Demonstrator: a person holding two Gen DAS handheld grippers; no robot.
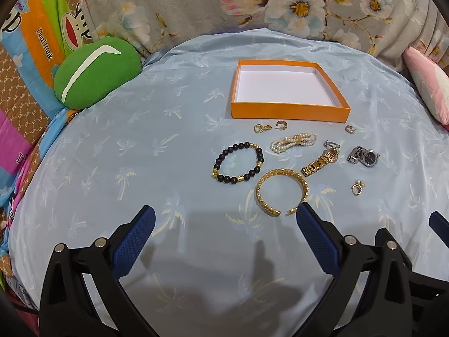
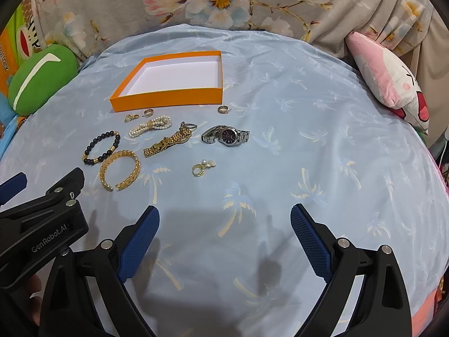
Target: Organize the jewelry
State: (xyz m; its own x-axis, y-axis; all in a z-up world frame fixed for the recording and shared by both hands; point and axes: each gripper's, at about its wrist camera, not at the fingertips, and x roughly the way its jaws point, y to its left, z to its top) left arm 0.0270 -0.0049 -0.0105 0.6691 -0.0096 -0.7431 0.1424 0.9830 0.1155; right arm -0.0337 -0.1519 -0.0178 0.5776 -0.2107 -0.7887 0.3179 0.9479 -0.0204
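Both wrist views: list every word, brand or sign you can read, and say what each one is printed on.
"GenRobot.AI" in white on the black body of the left gripper.
"Daul frank" on the orange stripe of the cartoon blanket.
A white curved stripe, no letters, on the green cushion.
A small blue badge at the blanket's top corner has writing too blurred to read.
The silver watch dial and gold watch are too small to read.
The orange box bears no text.

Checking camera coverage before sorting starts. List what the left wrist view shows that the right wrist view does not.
Only the left wrist view: the orange cartoon-print bedding. Only the right wrist view: the whole pink cushion's printed face and the left gripper's printed lettering. Both share: the empty orange box, black bead bracelet, gold cuff, pearl bracelet, two watches, green cushion, both grippers open.
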